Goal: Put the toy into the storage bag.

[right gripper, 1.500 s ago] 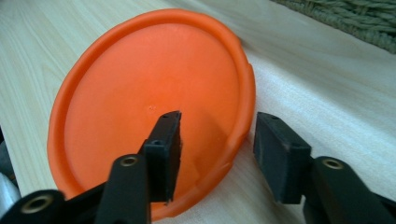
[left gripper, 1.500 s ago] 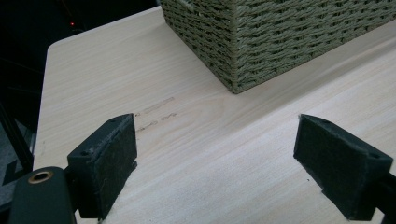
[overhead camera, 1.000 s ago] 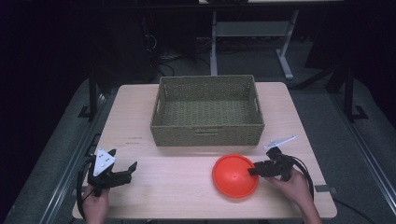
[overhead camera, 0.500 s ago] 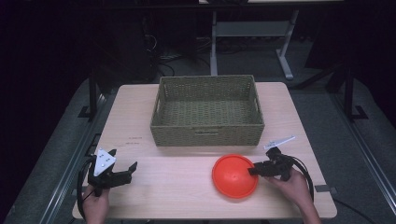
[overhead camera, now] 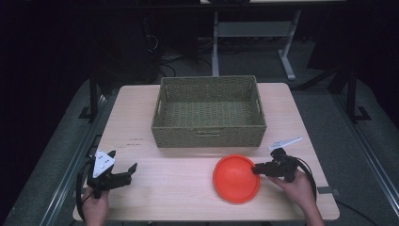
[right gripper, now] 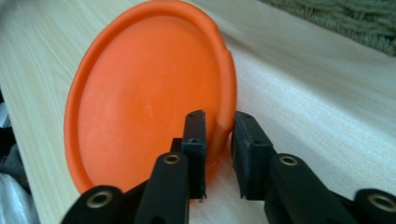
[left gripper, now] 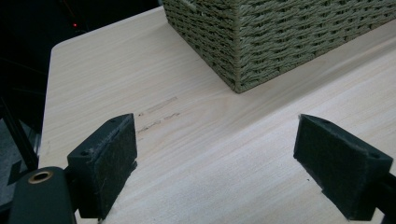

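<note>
An orange plate (overhead camera: 235, 179) lies on the wooden table (overhead camera: 164, 188) in front of a woven basket (overhead camera: 209, 134). My right gripper (overhead camera: 255, 169) reaches the plate's right rim from the right. In the right gripper view its jaws stand on either side of the orange plate's (right gripper: 144, 107) rim, one inside and one outside, and the right gripper (right gripper: 218, 126) is closed on it. My left gripper (overhead camera: 123, 161) rests near the table's front left corner, open and holding nothing. The left gripper (left gripper: 215, 144) view looks across bare wood toward the basket's corner (left gripper: 280, 37).
The basket stands at the middle back of the table and looks empty inside. Bare tabletop lies between the two grippers. The table's front edge runs just under both hands. Dark floor and metal frames surround the table.
</note>
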Motion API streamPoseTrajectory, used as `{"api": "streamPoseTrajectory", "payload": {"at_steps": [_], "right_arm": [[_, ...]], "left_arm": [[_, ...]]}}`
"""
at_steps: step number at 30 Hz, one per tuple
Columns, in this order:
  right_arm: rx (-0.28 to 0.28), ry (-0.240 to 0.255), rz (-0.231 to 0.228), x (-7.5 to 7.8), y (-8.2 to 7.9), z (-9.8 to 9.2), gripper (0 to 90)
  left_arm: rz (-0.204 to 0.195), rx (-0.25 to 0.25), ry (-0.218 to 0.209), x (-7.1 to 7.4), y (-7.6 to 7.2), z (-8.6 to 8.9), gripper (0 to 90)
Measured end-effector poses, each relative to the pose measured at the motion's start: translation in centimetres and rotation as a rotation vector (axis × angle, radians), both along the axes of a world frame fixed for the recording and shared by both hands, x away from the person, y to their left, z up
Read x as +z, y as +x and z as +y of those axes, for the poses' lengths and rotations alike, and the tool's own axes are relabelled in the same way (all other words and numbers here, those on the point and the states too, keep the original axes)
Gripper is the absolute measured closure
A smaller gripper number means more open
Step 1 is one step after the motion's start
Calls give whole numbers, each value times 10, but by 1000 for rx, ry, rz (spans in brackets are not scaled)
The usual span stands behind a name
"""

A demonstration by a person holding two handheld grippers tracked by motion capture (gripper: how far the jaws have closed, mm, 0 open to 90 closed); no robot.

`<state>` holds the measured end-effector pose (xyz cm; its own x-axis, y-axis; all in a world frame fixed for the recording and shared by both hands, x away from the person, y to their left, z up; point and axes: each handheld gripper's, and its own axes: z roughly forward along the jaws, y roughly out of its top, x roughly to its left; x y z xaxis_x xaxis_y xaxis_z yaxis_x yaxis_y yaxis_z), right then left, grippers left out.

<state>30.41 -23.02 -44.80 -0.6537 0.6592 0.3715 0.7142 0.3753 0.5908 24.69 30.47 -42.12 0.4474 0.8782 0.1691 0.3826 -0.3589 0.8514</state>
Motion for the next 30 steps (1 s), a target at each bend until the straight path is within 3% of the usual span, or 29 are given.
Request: {"api": "streamPoseTrajectory", "payload": {"at_steps": [10, 19, 30], "right_arm": [[30, 27, -38, 17, -7, 9, 824], [34, 85, -59, 27, -11, 4, 825], [36, 74, -83, 40, -15, 2, 824]], "left_arm": [[1, -3, 8, 0, -1, 0, 128], [-1, 3, 4, 0, -1, 0, 128], [-5, 5, 2, 1, -2, 0, 128]]}}
